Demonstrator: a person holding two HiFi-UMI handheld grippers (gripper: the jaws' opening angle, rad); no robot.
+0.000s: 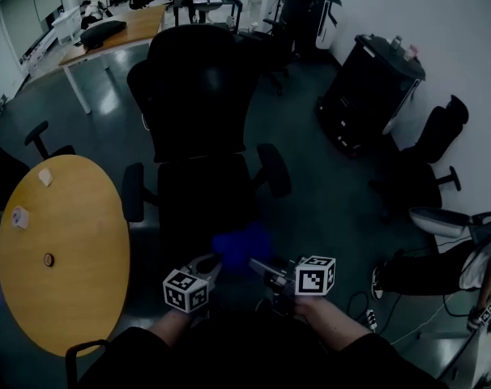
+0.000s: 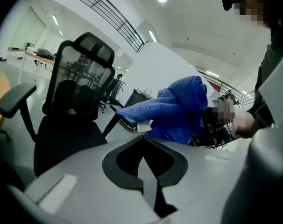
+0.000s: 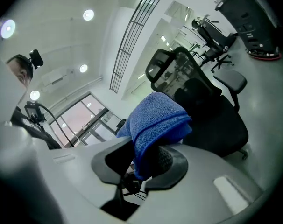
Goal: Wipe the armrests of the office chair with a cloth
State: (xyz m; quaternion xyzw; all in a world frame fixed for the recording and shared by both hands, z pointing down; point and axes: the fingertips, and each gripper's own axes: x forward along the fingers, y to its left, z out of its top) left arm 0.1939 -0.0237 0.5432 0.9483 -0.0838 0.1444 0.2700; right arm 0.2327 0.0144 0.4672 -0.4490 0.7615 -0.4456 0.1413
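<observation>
A black office chair stands in front of me, its left armrest and right armrest sticking out at the sides of the seat. A folded blue cloth hangs over the seat's front edge. My right gripper is shut on it, and in the right gripper view the cloth drapes between the jaws of the right gripper. My left gripper is beside it, a little to the left. In the left gripper view the left gripper has its jaws together with nothing between them, and the cloth is just beyond them.
A round wooden table with small items stands close on the left. On the right are a black cabinet, another black chair, floor cables and a seated person's shoe. A long desk is at the back left.
</observation>
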